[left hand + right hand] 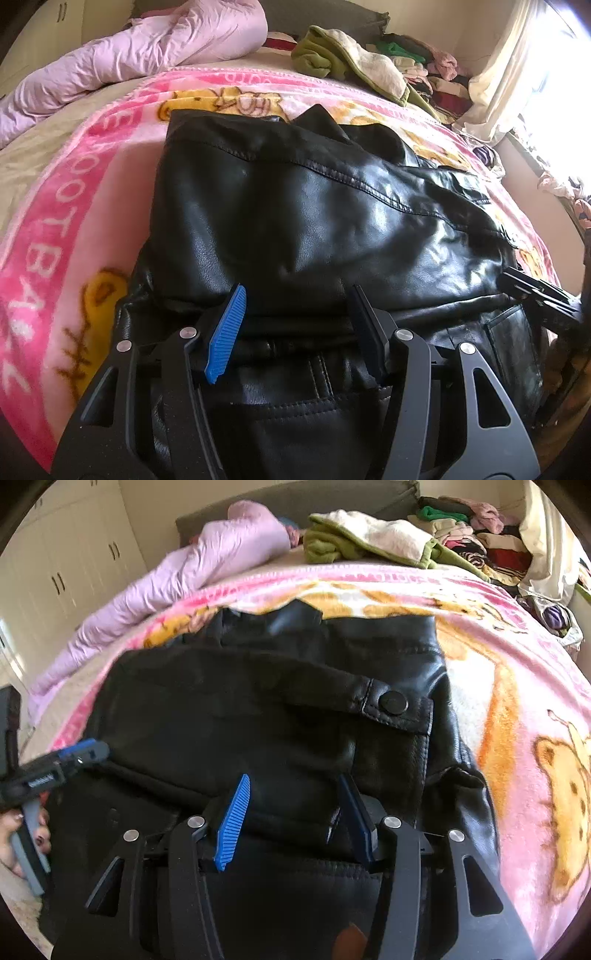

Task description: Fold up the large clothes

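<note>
The black leather jacket (314,206) lies partly folded on the pink blanket (55,221) on the bed, its near edge doubled over just ahead of both grippers. The left gripper (295,332) has its jaws wide apart, straddling the thick fold at the near edge without pinching it. The right gripper (295,819) is likewise spread wide over the jacket's right side, below the snap tab (393,703); it holds nothing.

To do this fold well, both grippers should probably bite the doubled edge at matching depth, taking all layers, since stiff leather tends to spring back. Lifting evenly and laying the edge toward the collar, then pressing along the crease, should keep it square. A pile of clothes (461,535) sits at the far side.
</note>
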### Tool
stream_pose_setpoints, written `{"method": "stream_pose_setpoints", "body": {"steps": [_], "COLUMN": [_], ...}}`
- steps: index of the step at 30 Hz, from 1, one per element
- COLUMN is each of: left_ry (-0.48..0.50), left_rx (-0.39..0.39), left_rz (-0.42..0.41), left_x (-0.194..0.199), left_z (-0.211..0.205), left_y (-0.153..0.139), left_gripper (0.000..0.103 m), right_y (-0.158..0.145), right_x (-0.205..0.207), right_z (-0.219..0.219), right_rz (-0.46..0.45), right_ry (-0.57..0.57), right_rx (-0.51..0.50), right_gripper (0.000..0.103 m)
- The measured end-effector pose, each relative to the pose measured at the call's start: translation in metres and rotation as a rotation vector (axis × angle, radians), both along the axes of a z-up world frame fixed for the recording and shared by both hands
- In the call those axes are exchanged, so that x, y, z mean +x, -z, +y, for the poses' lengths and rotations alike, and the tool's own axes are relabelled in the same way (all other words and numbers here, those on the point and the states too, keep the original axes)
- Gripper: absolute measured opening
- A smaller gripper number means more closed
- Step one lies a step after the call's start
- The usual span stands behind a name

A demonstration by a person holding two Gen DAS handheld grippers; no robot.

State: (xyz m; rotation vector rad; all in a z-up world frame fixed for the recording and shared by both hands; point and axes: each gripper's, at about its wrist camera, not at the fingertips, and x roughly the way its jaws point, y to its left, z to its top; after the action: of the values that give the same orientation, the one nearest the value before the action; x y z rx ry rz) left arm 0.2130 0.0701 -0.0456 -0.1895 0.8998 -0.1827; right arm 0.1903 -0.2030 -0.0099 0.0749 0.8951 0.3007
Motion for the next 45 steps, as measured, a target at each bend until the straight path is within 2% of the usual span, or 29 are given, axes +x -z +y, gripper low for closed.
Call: {"method": "stream_pose_setpoints", "body": {"steps": [2,4,6,7,9,12,14,17,26,31,38,45], "left_ry": [-0.007,-0.008,-0.012,-0.024,-0.04,-0.051,-0.064,-0.09,-0.077,-0.079,-0.076,-0.056], "left_rx": [-0.001,-0.009,-0.013,-0.007,-0.008,-0.04,-0.054,-0.056,-0.064,-0.044,-0.059,-0.029], "left_rz": [0.0,0.0,0.006,0.01,0.017,0.02,0.014,0.01,-0.022,-0.048,-0.081,-0.097], "left_x": [-0.003,-0.006,-0.009,-0.011,-0.018,-0.028,-0.033,-0.04,-0.066,-0.078,-0.097,-0.12], "left_z": [0.0,0.0,-0.001,-0.001,-0.003,-0.001,0.0,0.002,-0.003,-0.005,-0.005,-0.006], "left_y": [-0.002,-0.005,-0.007,-0.009,-0.011,-0.014,-0.017,-0.023,-0.041,-0.049,-0.063,-0.072], "left_gripper": [0.049,0.053,0.068,0.071,0.081,0.089,0.094,0.094,0.094,0.094,0.094,0.094], "right_y": [-0.008,-0.016,-0.021,-0.024,-0.028,-0.034,-0.038,-0.042,-0.052,-0.06,-0.074,-0.083], "right_x": [-0.007,-0.014,-0.02,-0.023,-0.031,-0.042,-0.049,-0.057,-0.078,-0.089,-0.112,-0.136], "right_z": [-0.005,-0.009,-0.01,-0.012,-0.014,-0.011,-0.009,-0.004,0.004,0.004,0.004,-0.003], "right_rz": [-0.021,-0.039,-0.055,-0.061,-0.076,-0.098,-0.119,-0.14,-0.17,-0.186,-0.214,-0.235], "right_ry": [0.005,0.004,0.01,0.015,0.021,0.02,0.018,0.01,-0.006,-0.012,-0.03,-0.029], "right_rx": [0.025,0.037,0.042,0.045,0.063,0.077,0.07,0.057,0.09,0.111,0.102,0.103], "right_gripper": [0.052,0.059,0.066,0.067,0.077,0.091,0.094,0.099,0.099,0.099,0.099,0.099]}}
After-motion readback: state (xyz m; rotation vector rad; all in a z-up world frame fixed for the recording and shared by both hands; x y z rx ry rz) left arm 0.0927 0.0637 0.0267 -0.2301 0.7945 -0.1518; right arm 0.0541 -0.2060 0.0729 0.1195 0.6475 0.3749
